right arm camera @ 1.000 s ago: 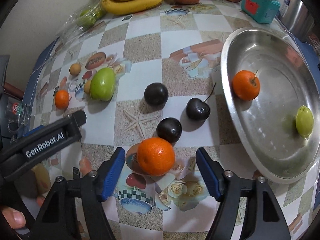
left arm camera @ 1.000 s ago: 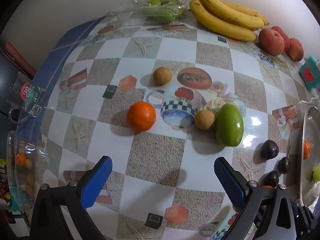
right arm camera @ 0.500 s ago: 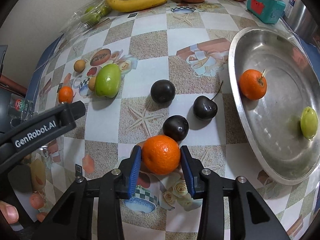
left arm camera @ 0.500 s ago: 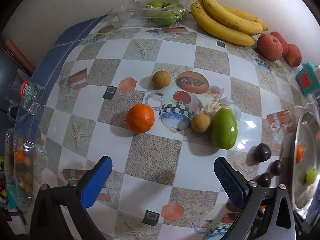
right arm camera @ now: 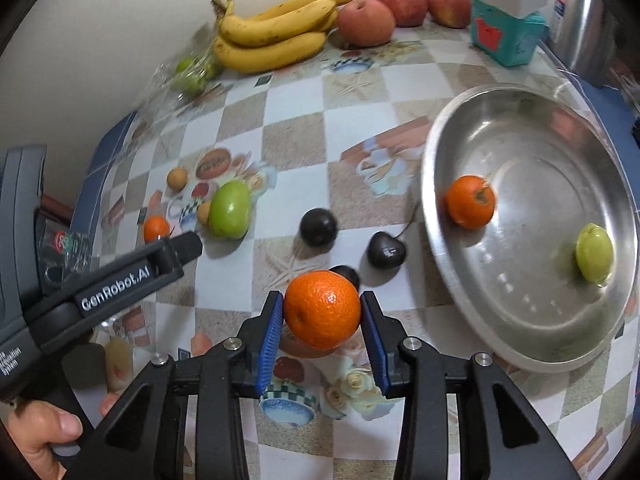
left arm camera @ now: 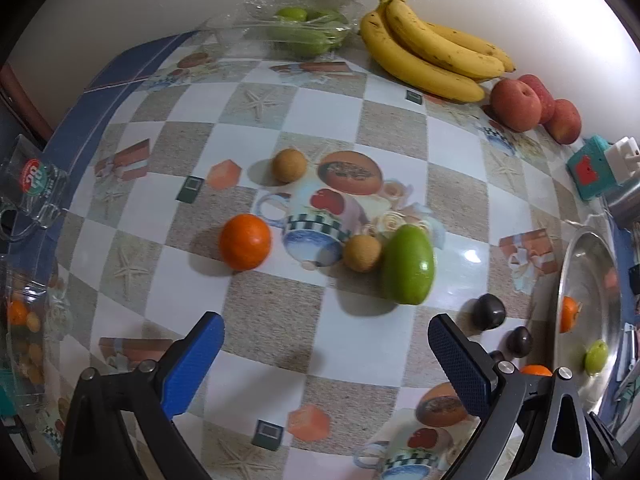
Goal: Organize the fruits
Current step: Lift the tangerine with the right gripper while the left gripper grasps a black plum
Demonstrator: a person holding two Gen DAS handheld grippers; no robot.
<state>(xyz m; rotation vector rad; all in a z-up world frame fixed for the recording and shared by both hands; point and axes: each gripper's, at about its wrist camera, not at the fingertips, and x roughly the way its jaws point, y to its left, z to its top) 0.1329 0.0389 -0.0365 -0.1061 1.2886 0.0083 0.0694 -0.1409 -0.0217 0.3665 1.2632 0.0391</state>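
My right gripper is shut on an orange tangerine and holds it above the tablecloth, left of the steel tray. The tray holds another tangerine and a small green fruit. Three dark plums lie between me and the tray. My left gripper is open and empty above the table. Ahead of it lie a tangerine, a green mango and two small brown fruits.
Bananas, peaches and a clear bag of green fruit line the back wall. A teal box and a metal pot stand behind the tray. A glass mug sits at the left edge.
My right gripper closed on the tangerine and lifted it off the table. My left gripper drew back slightly and stayed open.
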